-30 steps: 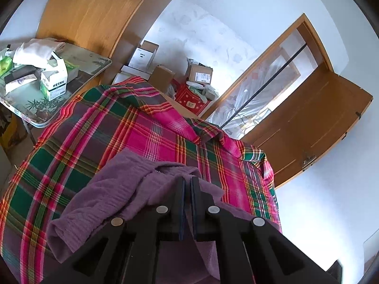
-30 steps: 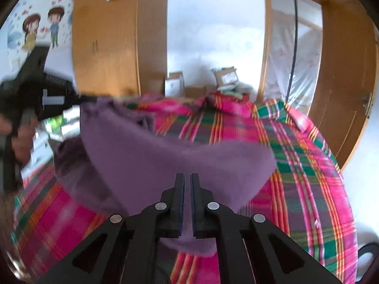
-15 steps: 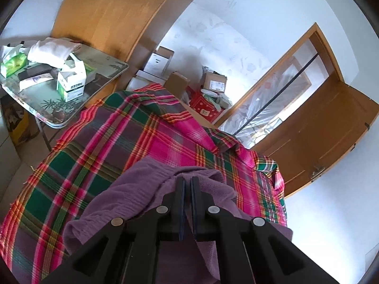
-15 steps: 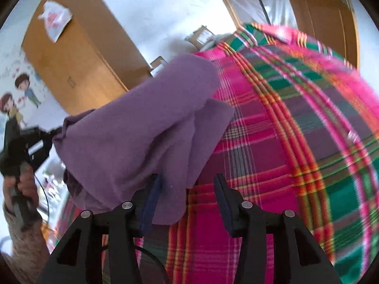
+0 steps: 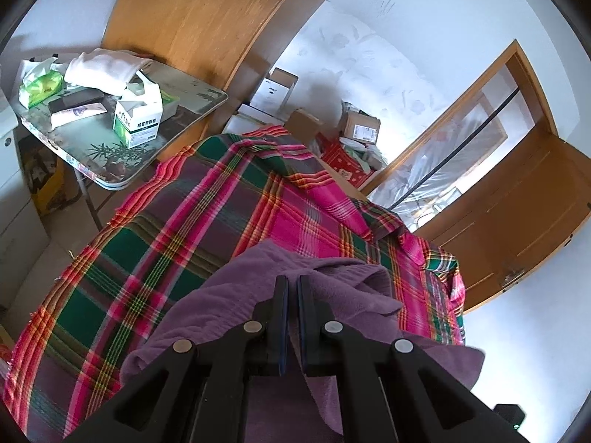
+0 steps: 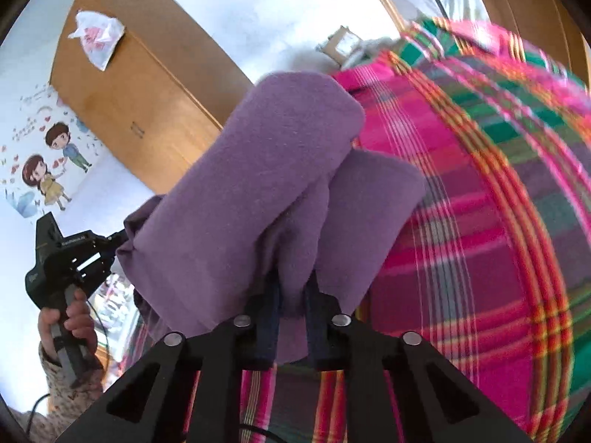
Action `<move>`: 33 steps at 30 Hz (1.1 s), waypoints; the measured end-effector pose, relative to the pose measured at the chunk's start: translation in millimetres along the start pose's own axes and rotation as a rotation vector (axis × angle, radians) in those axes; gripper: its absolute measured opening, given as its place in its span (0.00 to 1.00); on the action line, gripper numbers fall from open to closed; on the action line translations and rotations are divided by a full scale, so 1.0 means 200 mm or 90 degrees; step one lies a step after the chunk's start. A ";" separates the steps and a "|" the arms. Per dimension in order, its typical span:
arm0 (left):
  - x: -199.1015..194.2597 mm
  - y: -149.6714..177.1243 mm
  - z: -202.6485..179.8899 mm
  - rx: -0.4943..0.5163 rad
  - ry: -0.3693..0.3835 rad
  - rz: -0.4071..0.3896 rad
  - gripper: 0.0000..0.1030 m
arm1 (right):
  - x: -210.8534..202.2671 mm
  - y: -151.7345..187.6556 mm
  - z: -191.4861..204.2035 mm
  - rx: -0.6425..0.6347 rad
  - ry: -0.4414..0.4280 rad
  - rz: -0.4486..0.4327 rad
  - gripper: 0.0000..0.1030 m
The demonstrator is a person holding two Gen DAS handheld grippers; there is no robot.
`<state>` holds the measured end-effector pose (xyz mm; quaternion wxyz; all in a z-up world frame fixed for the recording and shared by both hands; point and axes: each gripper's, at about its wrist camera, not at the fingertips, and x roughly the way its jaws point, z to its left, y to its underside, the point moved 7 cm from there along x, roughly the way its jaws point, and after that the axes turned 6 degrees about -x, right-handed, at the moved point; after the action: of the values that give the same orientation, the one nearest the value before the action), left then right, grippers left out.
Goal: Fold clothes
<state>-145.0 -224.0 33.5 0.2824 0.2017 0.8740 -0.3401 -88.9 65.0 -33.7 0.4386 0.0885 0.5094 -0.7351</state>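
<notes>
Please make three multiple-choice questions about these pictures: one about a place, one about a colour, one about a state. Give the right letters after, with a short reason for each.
1. Where does the tissue box stand?
A. on the side table
B. on the bed
C. on the floor

2. What colour is the held cloth?
A. white
B. purple
C. green

3. How is the left gripper?
A. wide open
B. shut on the cloth
C. resting flat on the side table

Key: 1 A, it sits on the side table beside the plaid bed; 2 B, both views show purple; 3 B, its fingers meet with cloth pinched between them.
</notes>
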 end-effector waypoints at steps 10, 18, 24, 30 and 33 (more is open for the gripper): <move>0.01 0.08 -0.09 0.022 0.015 0.028 0.05 | -0.29 -0.18 0.07 -0.054 0.046 -0.119 0.09; 0.02 0.16 -0.17 0.043 0.031 0.056 0.05 | -0.54 -0.32 0.02 -0.071 0.091 -0.203 0.09; 0.05 0.23 -0.24 0.061 0.038 0.076 0.05 | -0.65 -0.39 0.05 -0.118 0.145 -0.234 0.09; 0.07 0.26 -0.26 0.069 0.039 0.085 0.05 | -0.66 -0.41 0.13 -0.193 0.216 -0.238 0.09; 0.09 0.27 -0.25 0.067 0.037 0.091 0.05 | -0.57 -0.36 0.03 -0.163 0.247 -0.179 0.09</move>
<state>-146.0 -148.6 26.7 0.2695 0.2877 0.8460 -0.3590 -72.3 131.3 83.5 0.2343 0.0997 0.6801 -0.6875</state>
